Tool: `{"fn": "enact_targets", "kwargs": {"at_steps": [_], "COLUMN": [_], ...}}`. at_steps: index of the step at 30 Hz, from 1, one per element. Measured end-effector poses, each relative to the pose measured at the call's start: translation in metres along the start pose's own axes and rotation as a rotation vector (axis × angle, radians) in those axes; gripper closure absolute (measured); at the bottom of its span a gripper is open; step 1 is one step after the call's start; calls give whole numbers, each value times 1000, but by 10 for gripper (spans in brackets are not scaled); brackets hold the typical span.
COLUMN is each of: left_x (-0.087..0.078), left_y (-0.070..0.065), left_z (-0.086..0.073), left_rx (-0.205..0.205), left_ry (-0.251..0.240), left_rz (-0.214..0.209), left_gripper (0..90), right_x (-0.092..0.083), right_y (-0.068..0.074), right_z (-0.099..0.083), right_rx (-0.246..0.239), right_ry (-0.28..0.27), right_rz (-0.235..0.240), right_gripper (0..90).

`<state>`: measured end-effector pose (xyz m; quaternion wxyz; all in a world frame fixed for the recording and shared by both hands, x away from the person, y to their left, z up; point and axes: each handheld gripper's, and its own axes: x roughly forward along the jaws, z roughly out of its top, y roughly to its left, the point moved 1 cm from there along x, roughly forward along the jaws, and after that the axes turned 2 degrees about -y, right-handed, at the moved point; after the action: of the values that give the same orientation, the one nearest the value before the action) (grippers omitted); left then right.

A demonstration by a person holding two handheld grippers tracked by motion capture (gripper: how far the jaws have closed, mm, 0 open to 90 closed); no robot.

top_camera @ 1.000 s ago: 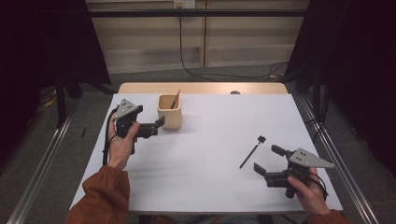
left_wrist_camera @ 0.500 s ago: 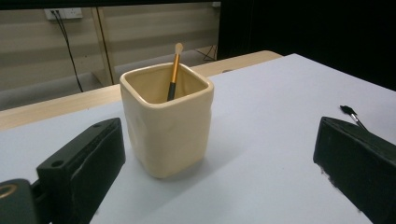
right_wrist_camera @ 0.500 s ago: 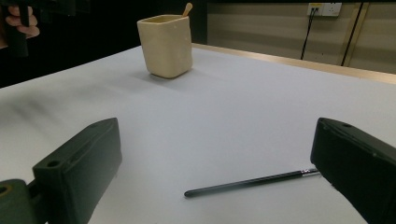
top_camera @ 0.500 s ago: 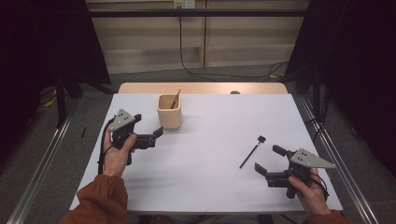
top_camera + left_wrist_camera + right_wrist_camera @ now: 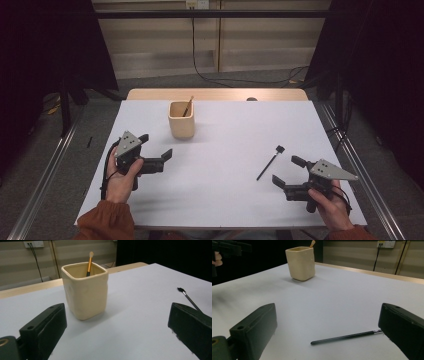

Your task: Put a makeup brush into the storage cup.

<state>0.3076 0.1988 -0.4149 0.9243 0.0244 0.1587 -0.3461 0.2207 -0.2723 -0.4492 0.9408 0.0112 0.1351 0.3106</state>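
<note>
A cream square cup [image 5: 181, 120] stands at the back left of the white table [image 5: 225, 200], with an orange-handled brush [image 5: 188, 106] leaning inside it. My left gripper [image 5: 156, 146] is open and empty, just in front of the cup and apart from it. In the left gripper view the cup [image 5: 86, 291] and its brush [image 5: 89, 262] sit beyond the spread jaws of that gripper [image 5: 117, 322]. A black brush [image 5: 269, 162] lies flat at the right. My right gripper [image 5: 288, 171] is open right beside it; in its own view the black brush [image 5: 347, 336] lies between the jaws of this gripper [image 5: 327, 317].
A wooden strip [image 5: 215, 94] runs along the table's far edge. Metal rails [image 5: 360, 170] flank both sides. In the right gripper view the cup [image 5: 300, 263] stands far off and the left gripper [image 5: 227, 247] shows at the top left.
My left gripper has drawn back from beside the cup toward the near edge, jaws still open. The right gripper has hardly moved.
</note>
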Motion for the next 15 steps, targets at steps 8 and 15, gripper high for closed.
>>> {"fn": "enact_targets", "kwargs": {"at_steps": [8, 15], "left_x": [-11, -21], "left_y": [-6, -14], "left_z": [-8, -17], "left_rx": [-2, -9], "left_ry": [-9, -16], "left_rz": [-14, -14], "left_gripper": [18, 15], "right_x": [0, 1], "right_y": [0, 0], "right_z": [0, 0], "right_rx": [-1, -1], "right_ry": [-1, -2], "right_rz": [2, 3], "right_gripper": [12, 12]}}
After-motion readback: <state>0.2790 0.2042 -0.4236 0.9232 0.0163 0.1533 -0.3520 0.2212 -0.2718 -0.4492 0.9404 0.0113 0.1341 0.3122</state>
